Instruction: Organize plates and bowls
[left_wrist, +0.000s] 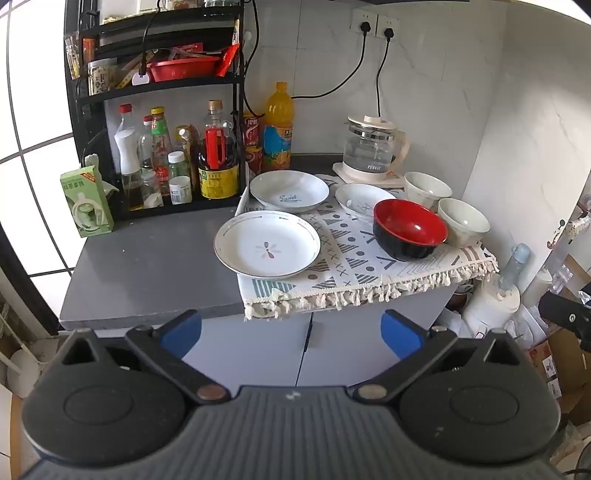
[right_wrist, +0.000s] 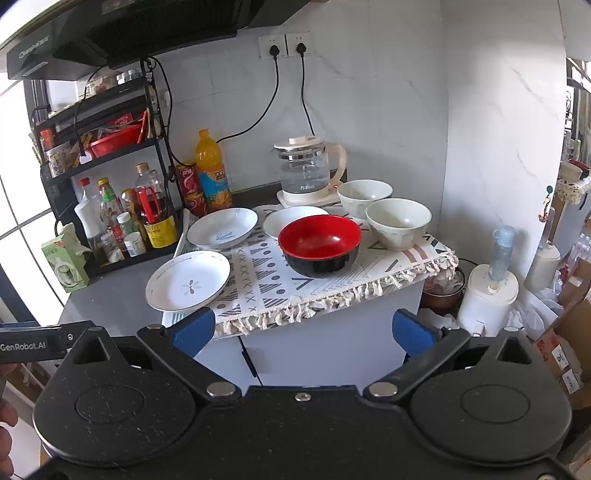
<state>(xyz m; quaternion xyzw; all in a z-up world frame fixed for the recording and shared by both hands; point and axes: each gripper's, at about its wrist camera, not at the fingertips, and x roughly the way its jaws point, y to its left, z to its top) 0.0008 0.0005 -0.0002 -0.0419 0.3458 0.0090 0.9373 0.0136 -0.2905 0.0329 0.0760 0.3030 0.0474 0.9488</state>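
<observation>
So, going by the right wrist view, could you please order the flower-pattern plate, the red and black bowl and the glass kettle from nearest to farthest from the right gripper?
From the right gripper:
1. Flower-pattern plate, front left, overhanging the cloth's edge.
2. Red and black bowl, mid-cloth, slightly right.
3. Glass kettle, at the back by the wall.

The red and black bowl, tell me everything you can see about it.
The bowl is glossy red inside and black outside, looking like lacquer or plastic. It is round, deep, empty and upright on the patterned cloth near the front edge. A small white plate sits right behind it; contact with that plate is unclear.
</observation>
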